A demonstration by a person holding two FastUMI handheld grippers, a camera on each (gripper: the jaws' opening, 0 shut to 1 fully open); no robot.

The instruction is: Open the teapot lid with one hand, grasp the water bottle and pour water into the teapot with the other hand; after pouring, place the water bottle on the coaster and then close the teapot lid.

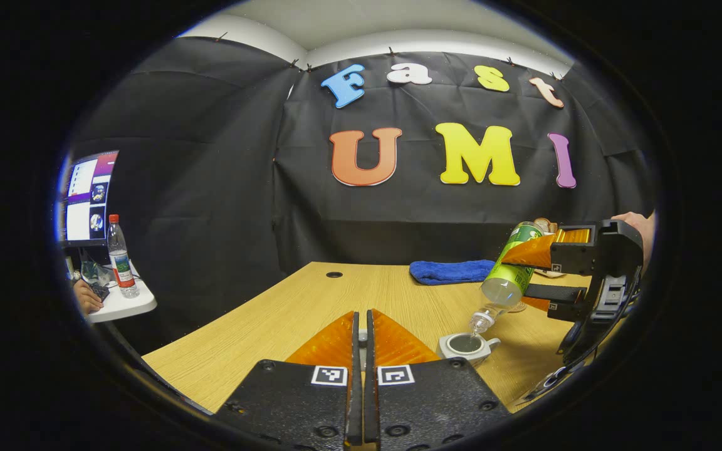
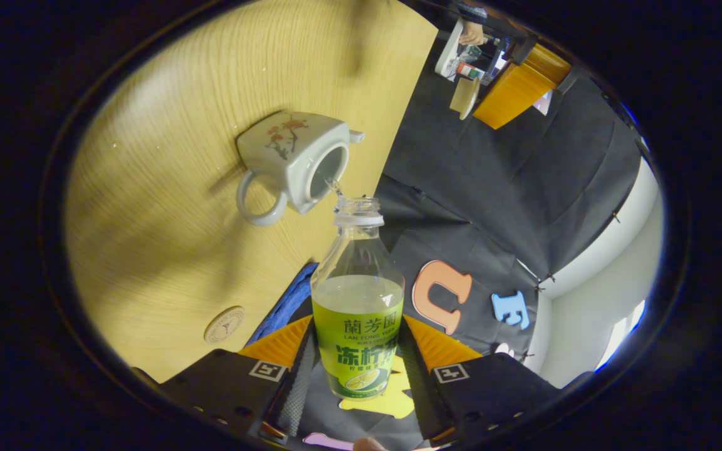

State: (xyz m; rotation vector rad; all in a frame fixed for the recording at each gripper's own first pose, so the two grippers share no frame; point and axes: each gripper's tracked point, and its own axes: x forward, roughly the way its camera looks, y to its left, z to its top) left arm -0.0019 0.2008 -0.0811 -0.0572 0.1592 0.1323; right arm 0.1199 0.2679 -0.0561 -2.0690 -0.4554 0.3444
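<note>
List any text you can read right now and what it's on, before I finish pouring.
Water bottle: printed label, clear enough, but not read out here.
Coaster: stamped mark, too small to read.
Teapot: painted blossoms, no words.
Monitor: screen too small to read.
Left gripper: square code tags, no words.

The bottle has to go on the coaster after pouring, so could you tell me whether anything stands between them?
Nothing visible does. The bottle, held in the right gripper, is tipped over the open teapot. The coaster lies bare on the table, with open wood between it and the teapot.
</note>
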